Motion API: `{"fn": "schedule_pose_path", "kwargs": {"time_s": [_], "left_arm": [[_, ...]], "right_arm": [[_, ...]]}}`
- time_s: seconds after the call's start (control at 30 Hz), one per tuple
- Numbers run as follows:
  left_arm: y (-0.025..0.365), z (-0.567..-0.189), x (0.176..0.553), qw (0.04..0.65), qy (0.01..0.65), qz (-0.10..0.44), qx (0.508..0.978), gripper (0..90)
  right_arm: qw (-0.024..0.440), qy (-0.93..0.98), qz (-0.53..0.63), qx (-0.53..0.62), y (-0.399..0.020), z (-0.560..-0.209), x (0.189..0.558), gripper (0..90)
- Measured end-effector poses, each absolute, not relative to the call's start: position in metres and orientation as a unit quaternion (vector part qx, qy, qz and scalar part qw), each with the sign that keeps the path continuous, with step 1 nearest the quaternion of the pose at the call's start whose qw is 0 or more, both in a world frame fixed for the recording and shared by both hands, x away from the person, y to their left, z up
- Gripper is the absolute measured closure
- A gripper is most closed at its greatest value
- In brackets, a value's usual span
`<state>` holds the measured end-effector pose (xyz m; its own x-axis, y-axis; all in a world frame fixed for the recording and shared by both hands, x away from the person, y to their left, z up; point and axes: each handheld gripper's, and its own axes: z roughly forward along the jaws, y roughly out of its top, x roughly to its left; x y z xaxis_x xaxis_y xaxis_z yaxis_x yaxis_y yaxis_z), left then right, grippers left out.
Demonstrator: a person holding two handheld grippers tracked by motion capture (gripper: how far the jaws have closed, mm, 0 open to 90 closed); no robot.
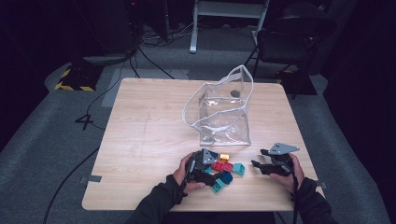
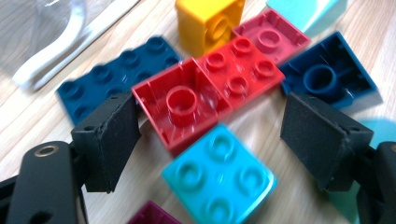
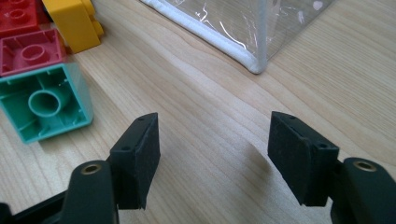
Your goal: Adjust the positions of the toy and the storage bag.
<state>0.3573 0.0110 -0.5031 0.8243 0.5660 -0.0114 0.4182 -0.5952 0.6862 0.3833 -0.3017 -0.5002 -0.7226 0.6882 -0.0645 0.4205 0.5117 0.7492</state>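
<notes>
Bricks by the table's [image 1: 140, 140] front edge
We hold both wide and empty: left gripper [image 2: 212, 109] over studded plastic bricks [image 2: 182, 105], right gripper [image 3: 215, 123] over bare wood beside the clear bag [image 3: 243, 23].

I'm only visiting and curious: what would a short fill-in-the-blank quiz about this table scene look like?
1. The bricks lie on a ___ table.
2. Behind them stands a clear plastic ___.
3. The right hand-held gripper has its jaws ___.
4. The turquoise brick between the left hand-held gripper's jaws shows ___ studs.
Missing words: wooden; bag; open; four.
</notes>
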Motion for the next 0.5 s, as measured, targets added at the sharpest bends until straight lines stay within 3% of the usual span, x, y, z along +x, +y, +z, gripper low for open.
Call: {"fn": "schedule_pose_path", "kwargs": {"time_s": [0.23,0.5], "left_arm": [[0.014,-0.495,0.354,0.333,0.275,0.138,0.891,17.0],[0.057,-0.471,0.335,0.363,0.260,0.120,0.887,16.0]], "right_arm": [[0.176,0.851,0.373,0.326,-0.302,-0.502,0.384,34.8],[0.172,0.849,0.377,0.327,-0.302,-0.503,0.385,34.6]]}}
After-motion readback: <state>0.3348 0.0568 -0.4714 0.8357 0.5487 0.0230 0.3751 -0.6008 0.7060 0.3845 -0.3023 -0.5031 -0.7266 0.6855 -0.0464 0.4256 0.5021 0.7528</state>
